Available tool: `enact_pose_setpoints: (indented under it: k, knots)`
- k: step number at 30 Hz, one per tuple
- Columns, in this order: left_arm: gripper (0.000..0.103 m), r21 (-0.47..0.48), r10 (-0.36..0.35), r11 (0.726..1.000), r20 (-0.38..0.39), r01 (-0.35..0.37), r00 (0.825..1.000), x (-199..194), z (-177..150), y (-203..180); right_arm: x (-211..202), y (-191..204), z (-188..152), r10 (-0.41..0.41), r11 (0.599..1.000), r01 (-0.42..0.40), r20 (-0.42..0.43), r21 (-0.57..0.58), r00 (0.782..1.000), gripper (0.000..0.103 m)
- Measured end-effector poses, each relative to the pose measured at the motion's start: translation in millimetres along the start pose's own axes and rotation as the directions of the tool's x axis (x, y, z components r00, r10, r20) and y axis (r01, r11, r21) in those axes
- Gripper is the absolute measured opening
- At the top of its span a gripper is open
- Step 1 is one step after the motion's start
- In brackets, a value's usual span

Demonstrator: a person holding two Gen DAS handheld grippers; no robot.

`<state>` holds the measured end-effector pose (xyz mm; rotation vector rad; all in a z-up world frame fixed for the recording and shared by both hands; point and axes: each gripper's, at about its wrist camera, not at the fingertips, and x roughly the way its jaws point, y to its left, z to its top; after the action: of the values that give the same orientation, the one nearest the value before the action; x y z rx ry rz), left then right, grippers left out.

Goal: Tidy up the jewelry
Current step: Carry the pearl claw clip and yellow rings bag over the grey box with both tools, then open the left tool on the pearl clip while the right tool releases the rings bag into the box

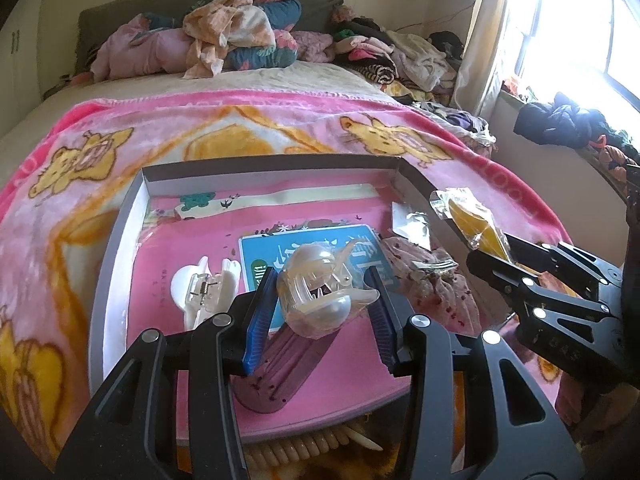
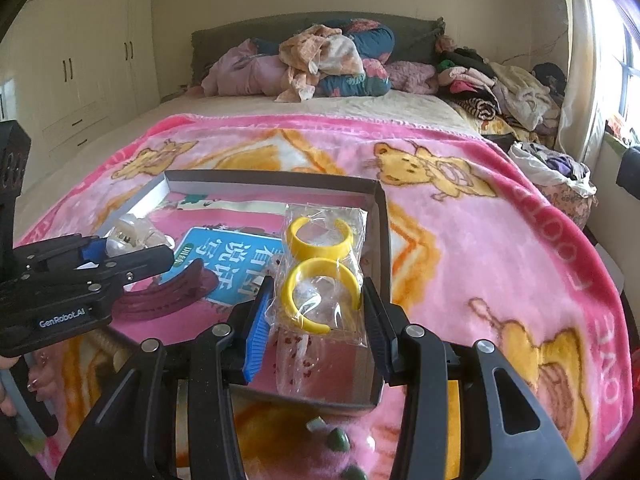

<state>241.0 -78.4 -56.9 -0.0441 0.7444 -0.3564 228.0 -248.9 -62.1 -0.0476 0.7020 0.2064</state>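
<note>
Over the shallow grey-walled box that lies on the pink cartoon blanket, both grippers carry something. The left gripper has its blue pads closed narrowly on a translucent pearly claw hair clip, held above the middle of the box with its teeth pointing forward; a white claw clip already rests near the box's left wall, beside a blue booklet, and a dark maroon comb-like piece lies toward the near edge. The right gripper pinches a clear plastic packet holding two yellow open bangles, above the box's right near corner. Both loads look light. The clip is hard, glossy and rounded, so it may twist or slip between the pads; holding across its broad shell, away from the sprung hinge, seems safest, since squeezing the handles would open it. The packet's film is slick and floppy, so gripping through it onto a stiff bangle gives a surer hold.
</note>
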Motion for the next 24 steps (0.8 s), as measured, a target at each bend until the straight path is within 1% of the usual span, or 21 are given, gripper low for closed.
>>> enact_pose_setpoints:
  k: [11, 14, 17, 19, 21, 22, 24]
  knots:
    - [0.036, -0.015, 0.004, 1.0, -0.017, -0.004, 1.0, 8, -3, 4, 12, -1, -2, -0.003, 1.0, 0.003, -0.013, 0.011, 1.0, 0.044]
    - [0.036, -0.014, 0.004, 1.0, -0.021, -0.004, 1.0, 9, -4, 3, 11, 0, -3, -0.001, 1.0, 0.001, -0.004, 0.01, 1.0, 0.048]
    - [0.036, -0.016, 0.006, 1.0, -0.026, -0.007, 1.0, 11, -5, 4, 8, 1, -7, -0.002, 1.0, 0.002, 0.006, 0.004, 1.0, 0.055]
    - [0.036, -0.014, 0.007, 1.0, -0.021, -0.008, 1.0, 10, -6, 4, 5, 1, -9, -0.006, 1.0, 0.006, 0.011, 0.006, 1.0, 0.056]
    - [0.036, -0.01, 0.011, 1.0, -0.022, -0.011, 1.0, 11, -6, 4, 0, 0, -11, -0.004, 1.0, 0.004, 0.019, 0.017, 1.0, 0.061]
    - [0.037, -0.011, 0.011, 1.0, -0.02, -0.011, 1.0, 11, -6, 4, -2, 0, -12, -0.004, 1.0, 0.004, 0.023, 0.021, 1.0, 0.062]
    - [0.044, -0.013, 0.014, 1.0, -0.02, -0.014, 1.0, 10, -6, 4, -8, 0, -14, -0.009, 1.0, 0.008, 0.033, 0.026, 0.999, 0.065]
